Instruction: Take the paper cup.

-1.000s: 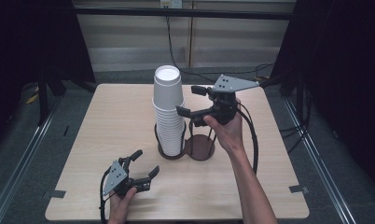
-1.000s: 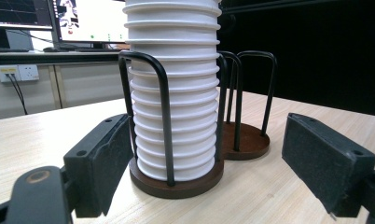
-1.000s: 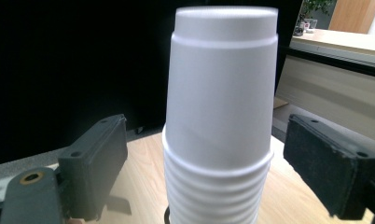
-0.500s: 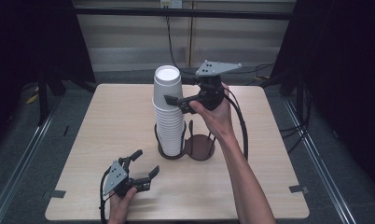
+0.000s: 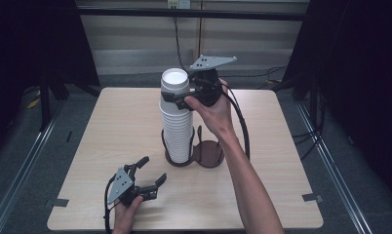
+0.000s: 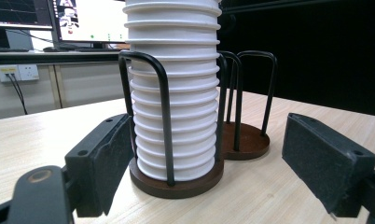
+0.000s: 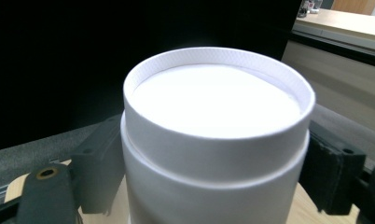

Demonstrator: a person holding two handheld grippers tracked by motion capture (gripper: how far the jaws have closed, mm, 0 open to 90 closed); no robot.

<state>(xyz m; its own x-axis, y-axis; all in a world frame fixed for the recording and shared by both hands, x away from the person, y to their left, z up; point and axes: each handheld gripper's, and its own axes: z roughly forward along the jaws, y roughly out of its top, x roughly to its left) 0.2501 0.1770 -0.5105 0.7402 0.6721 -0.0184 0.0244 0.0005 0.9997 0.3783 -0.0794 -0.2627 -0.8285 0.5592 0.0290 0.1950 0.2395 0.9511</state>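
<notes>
Tall stack of white cups [image 5: 177, 122] standing upside down near the table's centre, seated in the left ring of a dark wire rack [image 5: 194, 155] with two round bases. Right ring of the rack, at 3 o'clock from the stack, bare.

Right gripper [image 5: 180, 96] raised at the top of the stack, reaching in from 3 o'clock. In the right gripper view, top cup [image 7: 216, 135] sitting squarely between the two black jaws, one pad [image 7: 98, 161] at 9 o'clock of the cup wall, the other at 3 o'clock, both just under the raised bottom rim. Jaws closed in about the cup, pads at or almost at its wall; whether actually pressing cannot be told. Top cup still nested on the one below it.

Left gripper [image 5: 149, 171] low on the wooden table [image 5: 282, 146] at about 7 o'clock from the rack, well apart from it, held in a hand [image 5: 128, 212] at the near edge. Jaws spread wide, nothing between them; in the left gripper view, the stack [image 6: 174, 93] and rack [image 6: 163, 107] standing beyond the gap, pads apart from both.
</notes>
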